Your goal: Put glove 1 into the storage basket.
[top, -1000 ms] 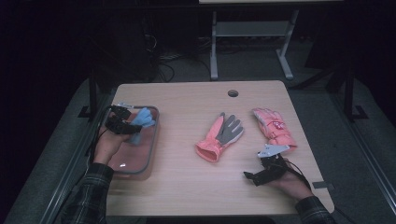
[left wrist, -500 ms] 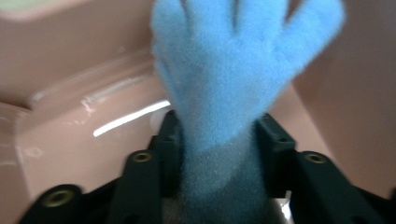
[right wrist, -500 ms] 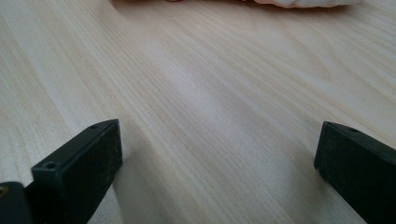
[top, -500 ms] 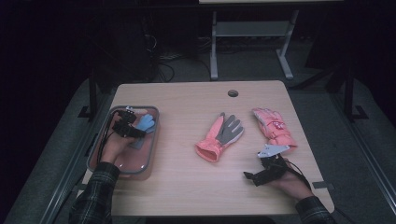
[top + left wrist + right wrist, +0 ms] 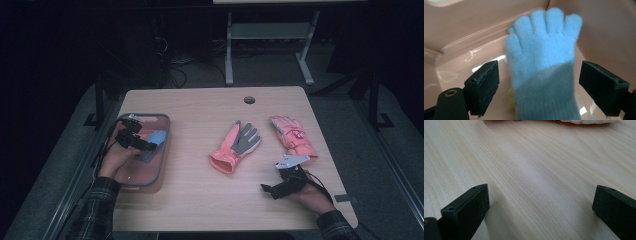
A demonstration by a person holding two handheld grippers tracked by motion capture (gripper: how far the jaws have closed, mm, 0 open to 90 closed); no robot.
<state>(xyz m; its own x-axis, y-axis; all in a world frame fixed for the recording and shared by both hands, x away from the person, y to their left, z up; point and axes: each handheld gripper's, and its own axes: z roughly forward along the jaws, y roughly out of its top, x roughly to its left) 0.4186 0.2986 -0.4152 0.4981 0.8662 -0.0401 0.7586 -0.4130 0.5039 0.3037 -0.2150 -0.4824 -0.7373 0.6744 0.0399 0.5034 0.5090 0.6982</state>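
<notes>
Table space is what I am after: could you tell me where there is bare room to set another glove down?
The table is bare between the pink bin and the pink-and-grey glove, along the far edge around the round hole, and along the near edge. It is crowded at the right, where the pink glove lies by the right claw.

High view overlooks the table [image 5: 210, 205]; gripper views sit close (both views share its wood).

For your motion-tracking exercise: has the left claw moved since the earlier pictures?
Yes. The left claw has drawn back toward the person along the pink tray, its jaws just opening, pads clear of the blue glove lying in the tray.
</notes>
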